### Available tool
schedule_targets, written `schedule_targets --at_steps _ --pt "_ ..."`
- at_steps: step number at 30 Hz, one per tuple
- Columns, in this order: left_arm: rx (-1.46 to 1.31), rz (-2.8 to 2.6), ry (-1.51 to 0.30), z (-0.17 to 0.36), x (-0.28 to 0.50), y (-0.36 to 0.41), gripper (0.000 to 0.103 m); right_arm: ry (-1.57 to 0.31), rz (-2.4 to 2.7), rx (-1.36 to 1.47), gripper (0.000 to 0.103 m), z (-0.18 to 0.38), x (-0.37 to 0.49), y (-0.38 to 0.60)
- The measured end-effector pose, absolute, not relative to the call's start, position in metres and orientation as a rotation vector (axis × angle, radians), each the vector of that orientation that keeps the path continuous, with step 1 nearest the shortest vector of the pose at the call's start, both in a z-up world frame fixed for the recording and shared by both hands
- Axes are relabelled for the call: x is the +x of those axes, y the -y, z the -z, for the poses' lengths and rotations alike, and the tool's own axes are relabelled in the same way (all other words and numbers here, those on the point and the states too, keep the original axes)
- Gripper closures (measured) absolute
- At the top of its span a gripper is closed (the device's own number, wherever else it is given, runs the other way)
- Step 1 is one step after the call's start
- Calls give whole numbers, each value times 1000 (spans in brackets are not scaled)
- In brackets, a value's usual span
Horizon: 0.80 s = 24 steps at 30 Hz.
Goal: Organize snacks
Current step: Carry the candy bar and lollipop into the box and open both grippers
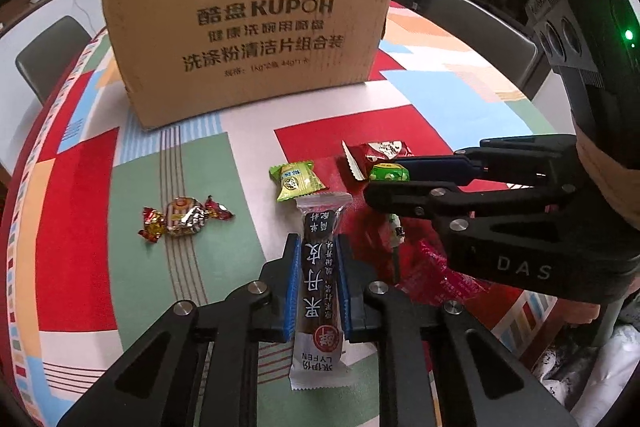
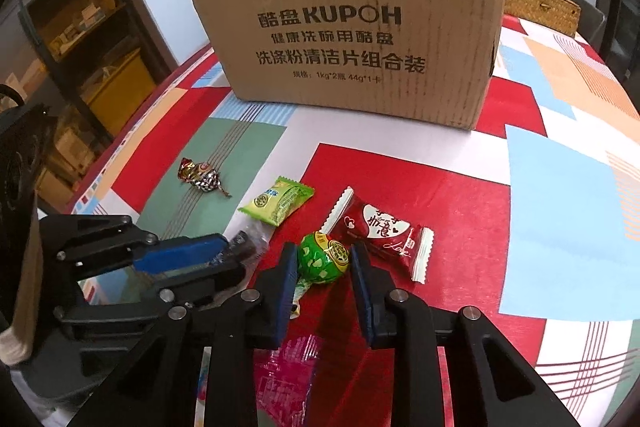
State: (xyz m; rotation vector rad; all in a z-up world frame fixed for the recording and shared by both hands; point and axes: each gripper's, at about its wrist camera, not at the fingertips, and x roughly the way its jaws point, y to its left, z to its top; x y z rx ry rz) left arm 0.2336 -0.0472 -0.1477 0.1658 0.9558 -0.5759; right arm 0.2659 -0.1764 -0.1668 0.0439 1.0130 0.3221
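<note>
My left gripper (image 1: 317,247) is shut on a long dark fruit-leather bar (image 1: 320,283) in a clear wrapper, just above the table. It also shows in the right wrist view (image 2: 230,253). My right gripper (image 2: 324,255) is closed around a green lollipop (image 2: 325,258), pads touching both sides. The right gripper (image 1: 394,175) holds the lollipop (image 1: 389,172) in the left wrist view too. On the table lie a green snack packet (image 2: 278,201), a red heart-print packet (image 2: 380,229) and a foil-wrapped candy (image 2: 202,177). A cardboard box (image 2: 352,27) stands behind them.
A patchwork tablecloth (image 2: 560,207) covers the round table. A pink wrapper (image 2: 286,367) lies under my right gripper. A wicker basket (image 2: 540,1) sits behind the box at right. Shelves and chairs surround the table.
</note>
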Motion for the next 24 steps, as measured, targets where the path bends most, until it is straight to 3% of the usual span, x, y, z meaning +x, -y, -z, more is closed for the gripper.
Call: schedule_targets --at_steps 24 --pt "91 503 -741 76 224 26 86 -783 -290 -32 75 96 253 177"
